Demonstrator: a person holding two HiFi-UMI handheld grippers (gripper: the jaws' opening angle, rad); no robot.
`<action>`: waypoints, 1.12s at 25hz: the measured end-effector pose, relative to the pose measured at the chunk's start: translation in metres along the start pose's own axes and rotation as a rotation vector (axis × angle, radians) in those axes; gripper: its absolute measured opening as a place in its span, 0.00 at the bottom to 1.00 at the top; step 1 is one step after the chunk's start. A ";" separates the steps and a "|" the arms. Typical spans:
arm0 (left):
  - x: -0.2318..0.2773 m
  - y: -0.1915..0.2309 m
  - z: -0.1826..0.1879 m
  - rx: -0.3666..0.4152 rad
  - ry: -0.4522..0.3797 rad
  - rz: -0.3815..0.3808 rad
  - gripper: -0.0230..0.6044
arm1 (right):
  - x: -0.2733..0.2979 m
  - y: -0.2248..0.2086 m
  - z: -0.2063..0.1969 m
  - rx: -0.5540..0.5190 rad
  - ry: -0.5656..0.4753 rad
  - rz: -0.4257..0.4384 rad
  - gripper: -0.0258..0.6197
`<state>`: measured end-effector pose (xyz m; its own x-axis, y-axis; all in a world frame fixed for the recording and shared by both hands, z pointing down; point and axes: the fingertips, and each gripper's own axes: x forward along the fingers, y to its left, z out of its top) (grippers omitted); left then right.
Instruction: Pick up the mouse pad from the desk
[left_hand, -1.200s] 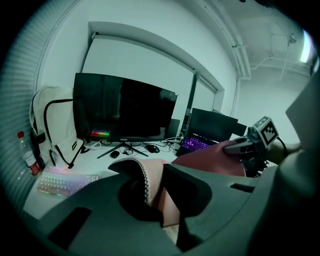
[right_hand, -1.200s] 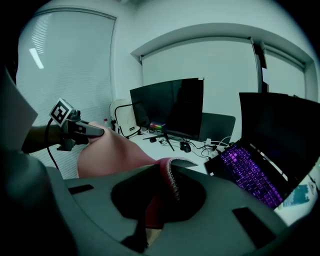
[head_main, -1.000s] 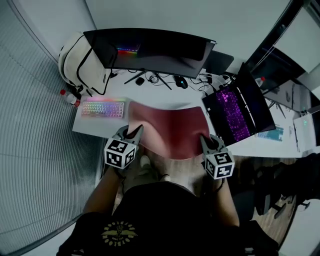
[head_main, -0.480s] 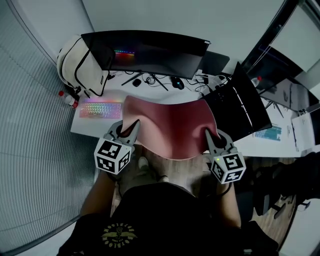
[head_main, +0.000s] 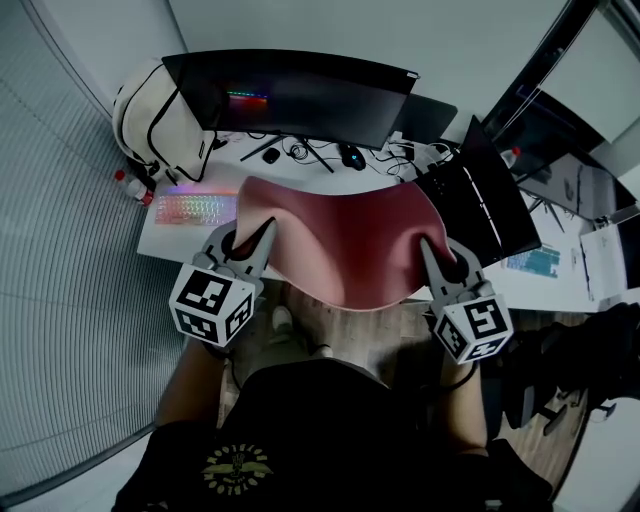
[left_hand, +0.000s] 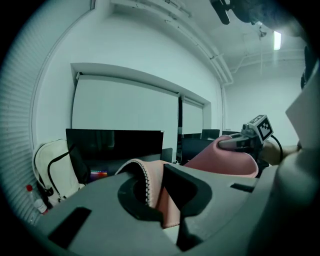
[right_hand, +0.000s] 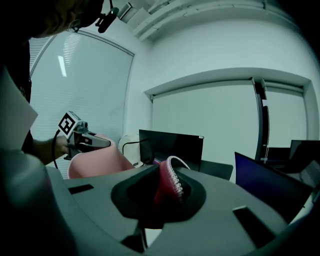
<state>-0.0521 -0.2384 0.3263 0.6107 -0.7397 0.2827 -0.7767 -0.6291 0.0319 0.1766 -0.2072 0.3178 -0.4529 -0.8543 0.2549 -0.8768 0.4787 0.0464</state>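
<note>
A large pink mouse pad (head_main: 345, 245) hangs in the air above the white desk (head_main: 165, 240), sagging in the middle. My left gripper (head_main: 262, 232) is shut on its left corner and my right gripper (head_main: 427, 247) is shut on its right corner. In the left gripper view the stitched edge of the mouse pad (left_hand: 150, 182) is pinched between the jaws, and the right gripper (left_hand: 250, 137) shows across from it. In the right gripper view the mouse pad (right_hand: 170, 185) is clamped the same way, with the left gripper (right_hand: 82, 140) at the far side.
A wide dark monitor (head_main: 290, 95) stands at the back of the desk, with cables and a mouse (head_main: 348, 155) under it. A lit keyboard (head_main: 190, 210) lies at the left, a white backpack (head_main: 160, 125) behind it. An open laptop (head_main: 480, 200) sits at the right.
Both grippers have risen with the mouse pad. Its far edge has come off the desk, and it now covers the laptop's lit keyboard from view.
</note>
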 end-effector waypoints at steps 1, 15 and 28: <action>-0.003 -0.001 0.007 0.003 -0.013 0.001 0.07 | -0.003 0.001 0.006 -0.005 -0.011 0.001 0.07; -0.055 -0.025 0.103 0.101 -0.186 0.010 0.07 | -0.055 0.015 0.101 -0.062 -0.194 0.038 0.07; -0.080 -0.042 0.125 0.108 -0.223 0.022 0.07 | -0.079 0.021 0.118 -0.072 -0.249 0.043 0.07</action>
<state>-0.0492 -0.1824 0.1822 0.6222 -0.7803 0.0628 -0.7764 -0.6254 -0.0780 0.1746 -0.1533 0.1843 -0.5231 -0.8521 0.0131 -0.8461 0.5212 0.1116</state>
